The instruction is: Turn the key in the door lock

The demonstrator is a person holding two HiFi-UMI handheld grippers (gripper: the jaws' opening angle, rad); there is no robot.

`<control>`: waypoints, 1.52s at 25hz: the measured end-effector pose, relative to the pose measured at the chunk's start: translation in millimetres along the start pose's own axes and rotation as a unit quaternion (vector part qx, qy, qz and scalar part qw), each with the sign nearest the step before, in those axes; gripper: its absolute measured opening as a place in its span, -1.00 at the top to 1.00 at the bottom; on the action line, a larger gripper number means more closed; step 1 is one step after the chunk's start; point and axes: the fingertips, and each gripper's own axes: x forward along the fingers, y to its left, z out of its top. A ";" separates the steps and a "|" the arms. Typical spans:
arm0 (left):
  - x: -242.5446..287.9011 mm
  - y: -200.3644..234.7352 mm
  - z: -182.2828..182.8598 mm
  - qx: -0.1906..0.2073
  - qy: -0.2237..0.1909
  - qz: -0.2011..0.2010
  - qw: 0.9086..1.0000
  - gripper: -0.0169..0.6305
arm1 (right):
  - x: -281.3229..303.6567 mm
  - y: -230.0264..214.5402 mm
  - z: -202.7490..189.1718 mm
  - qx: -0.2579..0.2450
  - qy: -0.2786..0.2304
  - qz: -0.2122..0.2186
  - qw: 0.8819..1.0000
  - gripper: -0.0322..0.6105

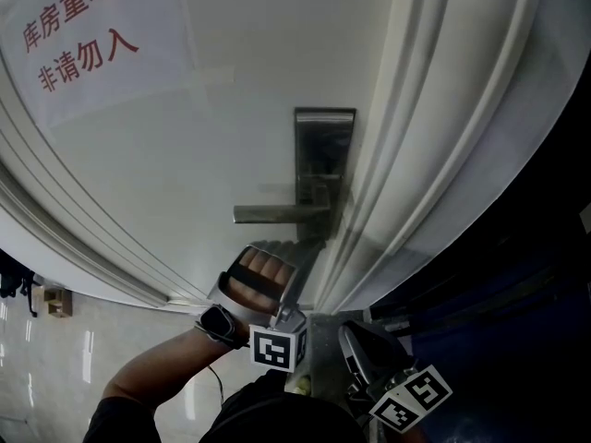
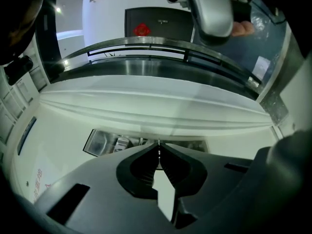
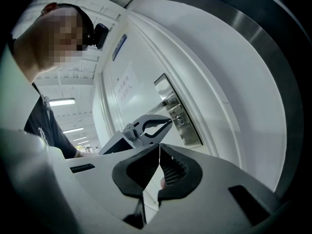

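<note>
No view shows the key for certain; in the right gripper view a small round part [image 3: 181, 120] sits on the lock plate [image 3: 178, 112], too small to tell key head from cylinder.

Left claw [image 2: 158, 149]: tips pressed together, only a thin bright seam between them; cannot tell whether anything is pinched there. The tips point at the lock plate, whose lower edge is cut off by the claw's own body. In the right gripper view these tips lie just beside the round part, at its 9 o'clock; contact unclear.

Right claw [image 3: 159, 152]: together, nothing between. It is well apart from the lock plate; in the head view it sits at 5 o'clock, partly cut off by the frame.

Head view: white door [image 1: 212, 137] with the lock plate near centre; handle [image 1: 277, 213] runs toward 9 o'clock. The left claw rises from 6 o'clock under the handle; its tips are blurred against the plate. Hand [image 1: 261, 273] is in the grip, with a watch [image 1: 219, 323] on the wrist. Red-lettered sign [image 1: 78, 35] at 10 o'clock, cut off by the frame edge.
</note>
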 end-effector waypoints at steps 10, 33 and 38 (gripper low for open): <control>5.7 -0.5 -3.0 0.003 0.013 -0.005 1.000 0.92 | 3.4 1.3 0.5 0.003 0.002 0.007 1.000 0.86; 17.5 -0.6 -5.9 0.077 0.025 -0.039 0.996 0.92 | 0.2 3.3 -4.5 0.011 0.003 0.013 1.000 0.86; 21.6 -2.2 -7.8 0.075 0.019 -0.040 0.996 0.92 | 0.4 3.8 -4.7 0.012 0.001 0.013 1.000 0.86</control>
